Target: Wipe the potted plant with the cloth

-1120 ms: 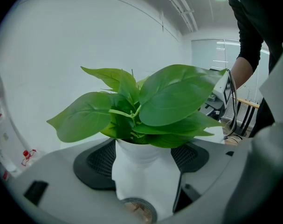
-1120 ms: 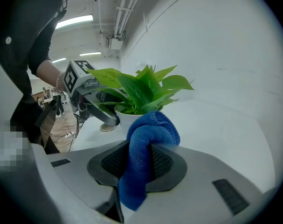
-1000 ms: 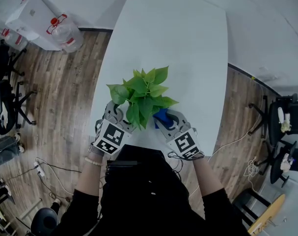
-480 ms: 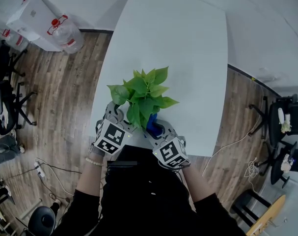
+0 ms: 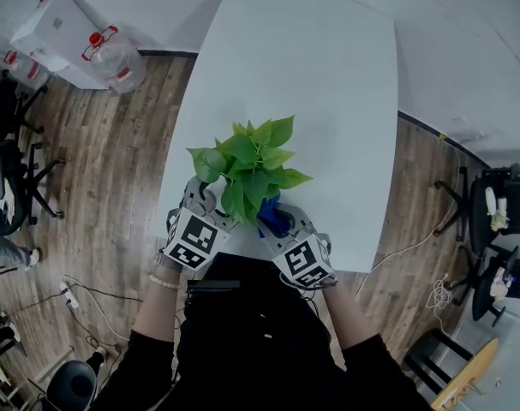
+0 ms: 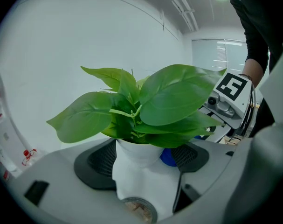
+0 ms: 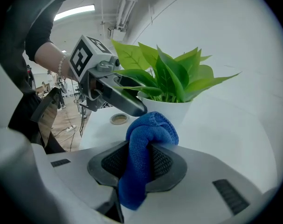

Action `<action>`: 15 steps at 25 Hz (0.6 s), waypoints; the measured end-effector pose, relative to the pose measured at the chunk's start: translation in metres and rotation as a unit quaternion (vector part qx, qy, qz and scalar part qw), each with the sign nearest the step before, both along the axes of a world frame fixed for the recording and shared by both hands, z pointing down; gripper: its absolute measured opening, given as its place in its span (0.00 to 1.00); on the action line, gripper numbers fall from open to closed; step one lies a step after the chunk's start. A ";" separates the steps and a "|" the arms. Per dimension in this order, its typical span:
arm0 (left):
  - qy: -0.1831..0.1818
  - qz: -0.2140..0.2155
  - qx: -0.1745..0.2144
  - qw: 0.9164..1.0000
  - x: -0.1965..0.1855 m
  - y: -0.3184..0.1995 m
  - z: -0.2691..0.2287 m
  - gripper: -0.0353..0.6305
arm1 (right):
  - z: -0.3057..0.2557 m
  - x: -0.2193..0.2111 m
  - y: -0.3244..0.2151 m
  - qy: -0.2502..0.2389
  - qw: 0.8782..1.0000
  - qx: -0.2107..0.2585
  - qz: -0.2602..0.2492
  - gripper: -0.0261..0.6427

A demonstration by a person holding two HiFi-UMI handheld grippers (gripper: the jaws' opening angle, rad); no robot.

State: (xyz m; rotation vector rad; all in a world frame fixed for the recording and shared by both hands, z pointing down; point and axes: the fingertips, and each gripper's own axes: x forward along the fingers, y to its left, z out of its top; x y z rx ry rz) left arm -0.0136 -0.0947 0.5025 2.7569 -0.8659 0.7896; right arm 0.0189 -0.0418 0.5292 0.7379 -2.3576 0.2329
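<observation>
The left gripper (image 6: 143, 157) clamps the potted pothos (image 6: 169, 94) by its white pot (image 6: 140, 186), steadying it near the white table's (image 5: 311, 75) front edge. The right gripper (image 7: 140, 164) pinches a blue cloth (image 7: 148, 127) (bunched, just beside the pot), ready for wiping.

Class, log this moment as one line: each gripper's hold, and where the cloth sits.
left gripper: shut on pot | right gripper: shut on cloth | cloth: beside pot, below leaves, contact unclear
</observation>
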 end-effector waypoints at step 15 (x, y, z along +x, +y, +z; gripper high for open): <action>-0.003 0.014 0.000 1.000 -0.002 -0.001 0.001 0.62 | -0.002 0.040 -0.068 0.048 0.998 0.028 0.002 0.22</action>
